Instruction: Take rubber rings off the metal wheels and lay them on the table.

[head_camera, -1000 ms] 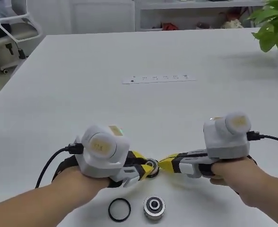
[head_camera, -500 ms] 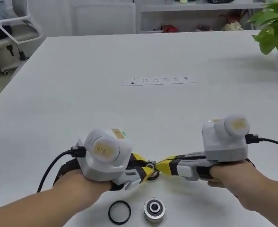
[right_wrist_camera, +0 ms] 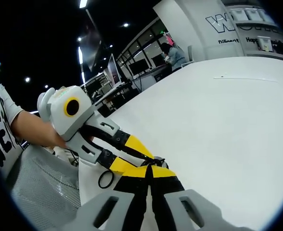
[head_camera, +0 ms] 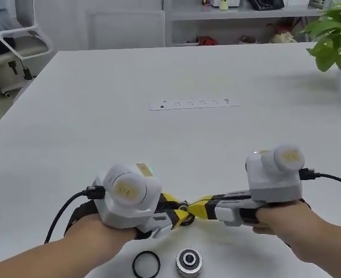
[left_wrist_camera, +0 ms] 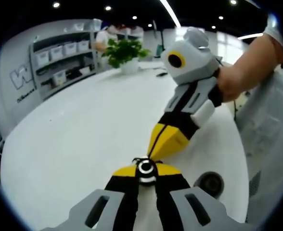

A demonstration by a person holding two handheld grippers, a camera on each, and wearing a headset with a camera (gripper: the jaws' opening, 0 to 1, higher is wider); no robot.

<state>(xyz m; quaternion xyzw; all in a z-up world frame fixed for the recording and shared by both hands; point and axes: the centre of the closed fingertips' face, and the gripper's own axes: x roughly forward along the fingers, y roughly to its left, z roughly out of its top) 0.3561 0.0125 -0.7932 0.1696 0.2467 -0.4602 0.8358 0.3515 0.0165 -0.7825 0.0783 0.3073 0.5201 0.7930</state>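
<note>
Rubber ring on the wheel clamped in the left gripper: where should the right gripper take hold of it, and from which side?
Probably the exposed rim of the rubber ring, on the far side of the wheel, approached head-on, opposite the left gripper. Its jaws cover the wheel's flanks, leaving that edge free, where the right gripper pinches now.

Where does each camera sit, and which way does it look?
Head view: headset, looking forward-down at the table; left hand, right hand, left gripper, right gripper show.
Left gripper view: on the left gripper, along its jaws shut on a metal wheel, toward the right gripper.
Right gripper view: on the right gripper, along its jaws, facing the left gripper and left hand.
Shared: the meeting jaw tips.
</note>
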